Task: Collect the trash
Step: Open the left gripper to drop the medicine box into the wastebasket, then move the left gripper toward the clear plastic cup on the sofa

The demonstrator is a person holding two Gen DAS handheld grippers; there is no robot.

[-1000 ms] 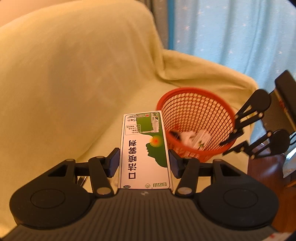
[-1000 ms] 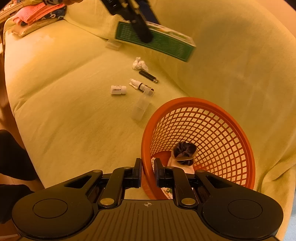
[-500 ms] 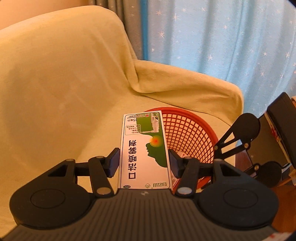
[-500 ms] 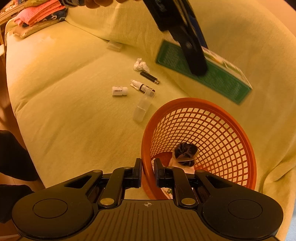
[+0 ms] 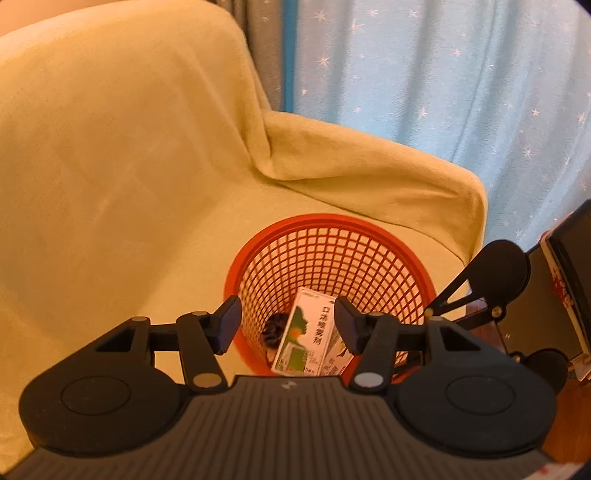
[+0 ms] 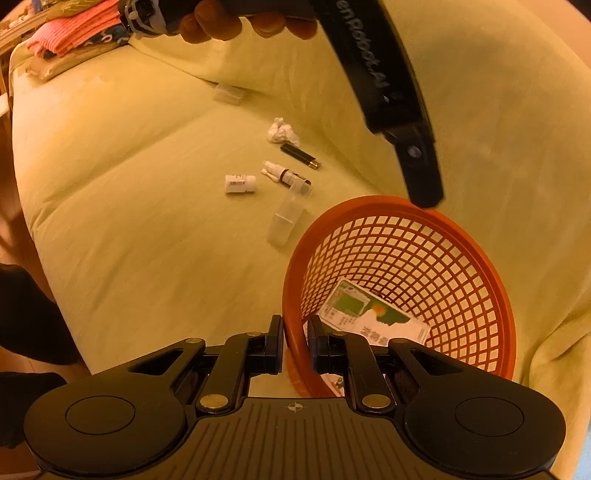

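Note:
A green-and-white box (image 5: 310,339) lies inside the orange mesh basket (image 5: 332,221), beside a dark clump (image 5: 275,326). Directly above the basket hangs my left gripper (image 5: 287,315), open and holding nothing. In the right wrist view the box (image 6: 369,314) rests against the wall of the basket (image 6: 461,225), and a left finger (image 6: 424,184) hangs over the far rim. My right gripper (image 6: 295,326) is shut on the basket's near rim. Loose trash lies on the sofa: a crumpled tissue (image 6: 282,131), a black tube (image 6: 299,155), a white bottle (image 6: 240,183), a spray bottle (image 6: 284,175).
The basket sits on a yellow-covered sofa (image 6: 129,221) near its armrest (image 5: 369,177). A clear plastic cap (image 6: 288,218) lies just left of the basket and a clear piece (image 6: 228,93) by the backrest. Folded pink cloth (image 6: 74,29) sits far left. A blue curtain (image 5: 443,92) hangs behind.
My left gripper carried the box over the basket, opened, and the box dropped in. The right gripper stayed shut on the rim.

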